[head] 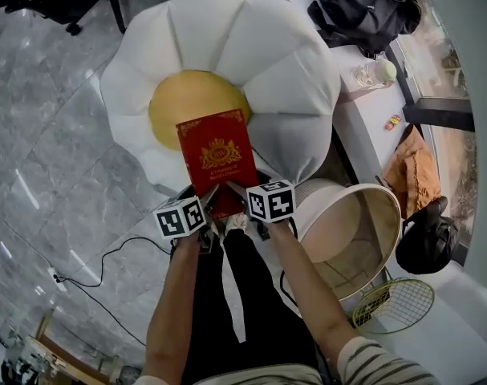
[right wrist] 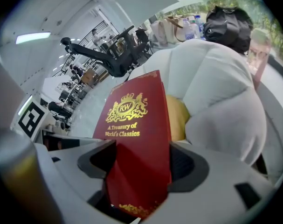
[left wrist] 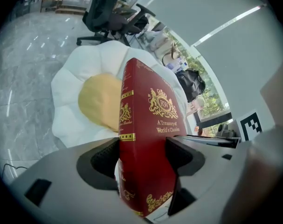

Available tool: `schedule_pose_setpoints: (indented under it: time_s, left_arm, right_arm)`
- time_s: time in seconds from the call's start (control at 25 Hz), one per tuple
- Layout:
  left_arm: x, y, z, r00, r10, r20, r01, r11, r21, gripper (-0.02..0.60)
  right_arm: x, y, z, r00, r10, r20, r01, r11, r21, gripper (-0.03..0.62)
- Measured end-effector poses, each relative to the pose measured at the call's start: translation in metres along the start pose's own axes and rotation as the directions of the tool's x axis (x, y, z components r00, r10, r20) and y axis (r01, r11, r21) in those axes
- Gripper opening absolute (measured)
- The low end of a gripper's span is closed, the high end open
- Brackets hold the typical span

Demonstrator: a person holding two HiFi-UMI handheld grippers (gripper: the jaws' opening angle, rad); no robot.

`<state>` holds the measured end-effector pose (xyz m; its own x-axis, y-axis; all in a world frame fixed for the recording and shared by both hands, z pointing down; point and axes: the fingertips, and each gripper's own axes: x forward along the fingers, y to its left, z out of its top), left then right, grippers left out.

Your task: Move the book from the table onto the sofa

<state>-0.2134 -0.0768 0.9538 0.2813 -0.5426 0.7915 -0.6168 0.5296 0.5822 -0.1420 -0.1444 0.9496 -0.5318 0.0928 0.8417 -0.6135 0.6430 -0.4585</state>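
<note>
A red book with a gold crest and gold lettering hangs in the air above the near edge of the flower-shaped sofa, white with a yellow centre. Both grippers hold the book by its near end. My left gripper is shut on the spine corner of the book. On the other corner of the book my right gripper is shut. The jaws press on both covers in each gripper view.
A round white table stands right of the grippers. A black bag lies on a white ledge beyond the sofa. An office chair stands behind the sofa. A racket and a black cable lie on the grey floor.
</note>
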Motion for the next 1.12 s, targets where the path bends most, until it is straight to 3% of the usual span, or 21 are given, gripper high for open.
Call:
schedule_pose_setpoints:
  time_s: [0.8, 1.12]
  left_arm:
    - [0.088, 0.046, -0.009, 0.999, 0.003, -0.039, -0.008, 0.993, -0.115, 0.324]
    - [0.116, 0.067, -0.008, 0.998, 0.012, -0.055, -0.019, 0.992, -0.123, 0.324]
  right_arm:
    - [0.083, -0.055, -0.008, 0.996, -0.011, -0.089, 0.008, 0.999, -0.037, 0.351]
    - [0.115, -0.07, -0.013, 0.996, -0.004, -0.089, 0.003, 1.0, -0.008, 0.351]
